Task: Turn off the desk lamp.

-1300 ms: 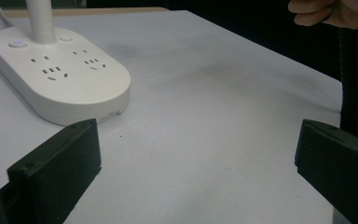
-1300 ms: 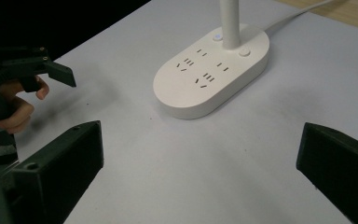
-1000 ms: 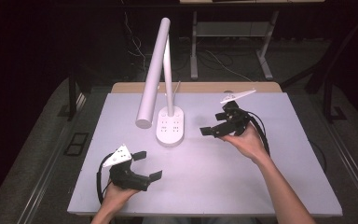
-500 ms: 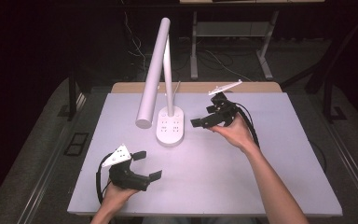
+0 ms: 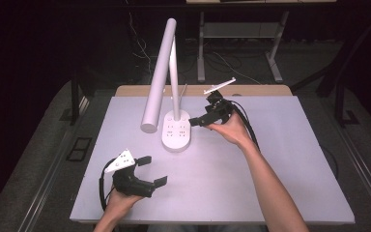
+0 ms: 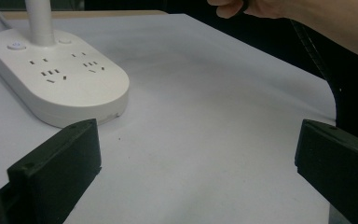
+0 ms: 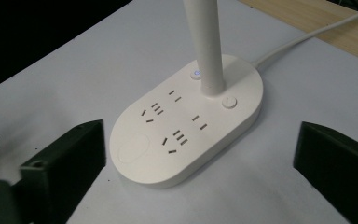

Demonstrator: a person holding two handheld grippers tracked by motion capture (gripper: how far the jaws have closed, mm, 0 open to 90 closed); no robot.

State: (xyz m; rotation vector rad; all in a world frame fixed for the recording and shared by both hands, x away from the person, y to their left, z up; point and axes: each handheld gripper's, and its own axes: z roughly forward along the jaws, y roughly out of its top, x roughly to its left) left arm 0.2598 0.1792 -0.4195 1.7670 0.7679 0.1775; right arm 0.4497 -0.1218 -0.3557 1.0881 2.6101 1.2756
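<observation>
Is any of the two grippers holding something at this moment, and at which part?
Nothing is held. The right gripper stands open beside the lamp base; the left gripper is open over the table.

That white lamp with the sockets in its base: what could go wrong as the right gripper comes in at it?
The right gripper is open, its jaws level with the lamp base. A push from the side might slide the base across the smooth table instead of pressing a button. The long lamp head leans well out from the thin stem, so a knock there could tip the lamp. The cord behind could snag.
</observation>
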